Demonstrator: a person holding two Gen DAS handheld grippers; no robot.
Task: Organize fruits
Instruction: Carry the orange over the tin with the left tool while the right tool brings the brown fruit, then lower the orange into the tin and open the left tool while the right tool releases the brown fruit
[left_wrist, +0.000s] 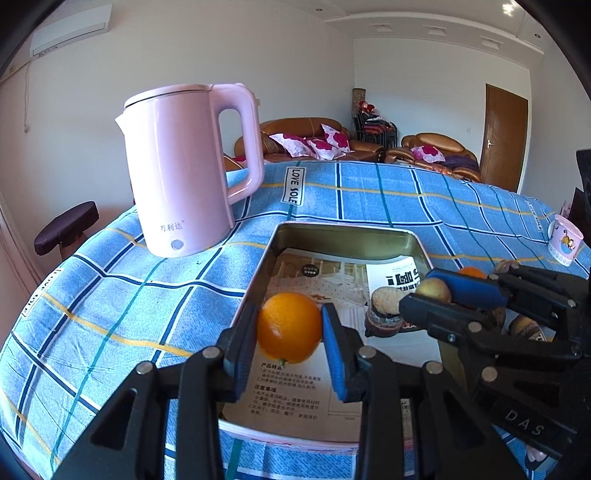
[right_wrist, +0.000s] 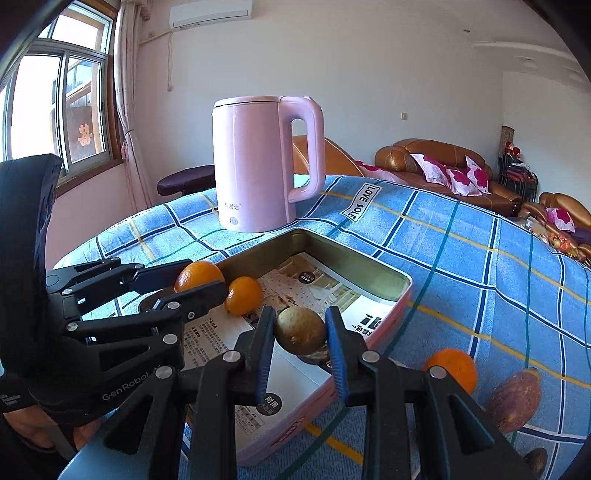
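Note:
A metal tin tray (left_wrist: 343, 236) lined with printed paper lies on the blue checked cloth. My left gripper (left_wrist: 290, 328) is shut on an orange (left_wrist: 290, 326) held over the tray's left part. My right gripper (right_wrist: 300, 330) is shut on a yellow-brown round fruit (right_wrist: 300, 328) over the tray's near right corner; it shows in the left wrist view (left_wrist: 430, 293) too. A second orange (right_wrist: 243, 295) lies inside the tray (right_wrist: 369, 264). Another orange (right_wrist: 452, 367) and a purple-brown fruit (right_wrist: 515, 400) lie on the cloth to the right of the tray.
A pink electric kettle (left_wrist: 184, 170) stands on the cloth behind the tray's left corner. A small jar with a round top (left_wrist: 384, 312) sits in the tray. A pink cup (left_wrist: 563, 240) stands at the far right. The table drops off toward sofas behind.

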